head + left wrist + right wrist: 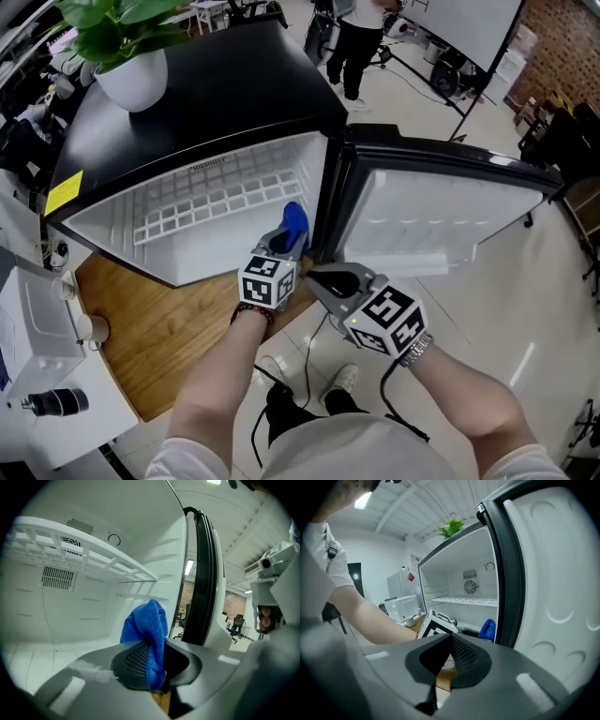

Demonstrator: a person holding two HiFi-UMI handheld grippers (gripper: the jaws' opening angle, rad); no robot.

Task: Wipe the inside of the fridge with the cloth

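The fridge (234, 103) is a small black one standing on a wooden top (159, 319), with its door (441, 216) swung wide open to the right. The left gripper (281, 241) reaches into the lower right corner of the opening, close to the hinge side. Its jaws are clamped on the cloth (295, 223). In the left gripper view the blue cloth (145, 625) is pinched between the jaws of this gripper (154, 660). One bunched end stands up above them and a shorter tail hangs below. The cloth sits under the white wire shelf (84, 550) and near the right inner wall. Whether it touches the wall cannot be told. A vent (58, 576) shows on the back wall behind the shelf. The right gripper (317, 277) is held outside the fridge, just beside the left one and below the door's lower edge. In the right gripper view the jaws of that gripper (449, 639) are pressed together with nothing between them. The cloth (488, 629) shows past them at the edge of the door frame. A plant (112, 28) in a white pot (136, 80) stands on top of the fridge.
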